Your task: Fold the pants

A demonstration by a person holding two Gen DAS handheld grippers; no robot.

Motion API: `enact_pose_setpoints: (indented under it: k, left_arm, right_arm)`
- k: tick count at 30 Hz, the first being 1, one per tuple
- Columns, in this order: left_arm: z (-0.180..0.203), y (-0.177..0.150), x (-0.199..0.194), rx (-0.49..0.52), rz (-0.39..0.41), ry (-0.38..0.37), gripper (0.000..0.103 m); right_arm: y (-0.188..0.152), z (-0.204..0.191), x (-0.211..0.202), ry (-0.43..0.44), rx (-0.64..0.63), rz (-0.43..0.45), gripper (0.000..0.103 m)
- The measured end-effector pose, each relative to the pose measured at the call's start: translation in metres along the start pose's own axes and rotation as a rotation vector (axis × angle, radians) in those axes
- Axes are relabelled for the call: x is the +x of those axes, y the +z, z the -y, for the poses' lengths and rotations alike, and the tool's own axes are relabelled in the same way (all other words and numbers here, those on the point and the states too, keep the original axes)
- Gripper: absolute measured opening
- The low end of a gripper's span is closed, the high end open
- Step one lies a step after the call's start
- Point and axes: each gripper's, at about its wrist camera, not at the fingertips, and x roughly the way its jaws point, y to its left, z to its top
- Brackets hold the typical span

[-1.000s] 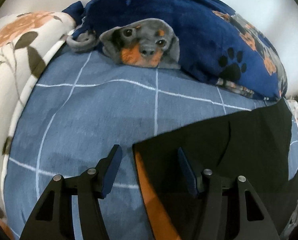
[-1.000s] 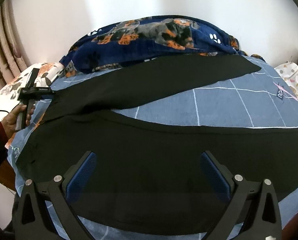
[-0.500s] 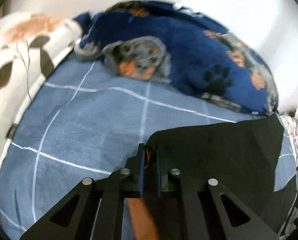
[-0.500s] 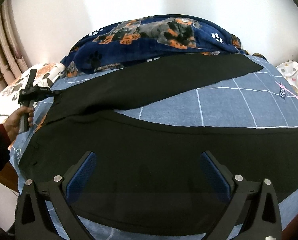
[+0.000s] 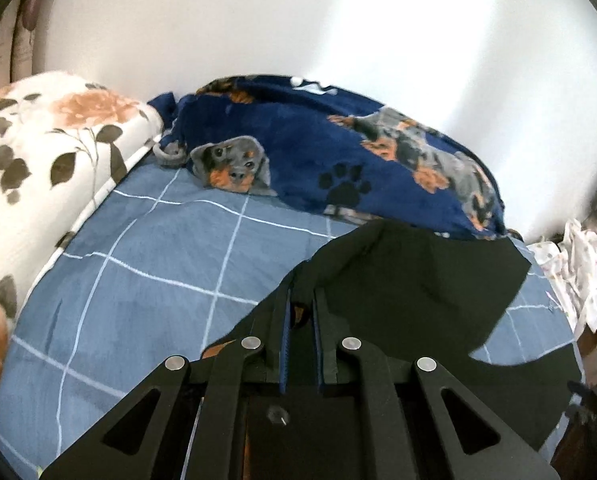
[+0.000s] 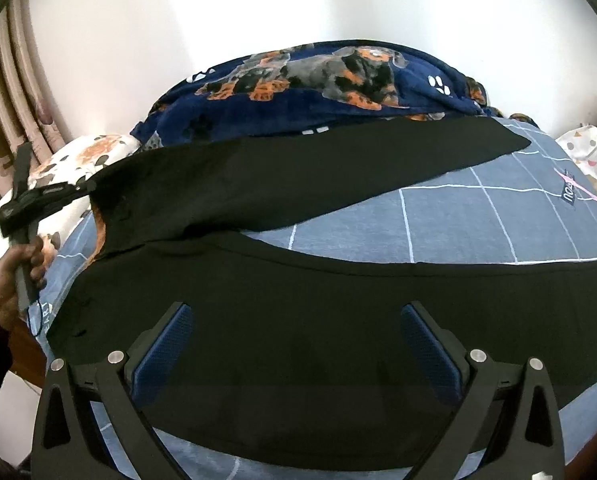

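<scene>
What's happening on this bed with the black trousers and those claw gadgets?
A person is folding black pants spread on a blue checked bedsheet. The left claw, held in a hand, is shut on the waistband corner and lifts it off the sheet. The right claw hangs open above the nearer leg, holding nothing. A dog-print blanket and a floral pillow lie behind.
</scene>
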Motion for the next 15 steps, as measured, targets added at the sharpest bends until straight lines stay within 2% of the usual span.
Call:
enact_pose_setpoints:
  k: [2, 7, 12, 15]
  left_arm:
    - [0.009, -0.01, -0.015, 0.009, 0.013, -0.005, 0.01]
    - [0.021, -0.038, -0.048, -0.012, 0.029, -0.038, 0.01]
    - [0.034, -0.071, -0.075, -0.023, 0.013, -0.059, 0.01]
    - [0.04, -0.088, -0.082, -0.043, -0.016, -0.066, 0.01]
  right_arm:
    - [0.001, 0.0, 0.0, 0.009, 0.001, 0.004, 0.103]
    - [0.018, 0.013, 0.0, 0.114, 0.068, 0.008, 0.103]
    - [0.054, 0.046, 0.008, 0.247, 0.236, 0.0, 0.103]
    - [0.084, 0.073, 0.03, 0.336, 0.381, -0.029, 0.103]
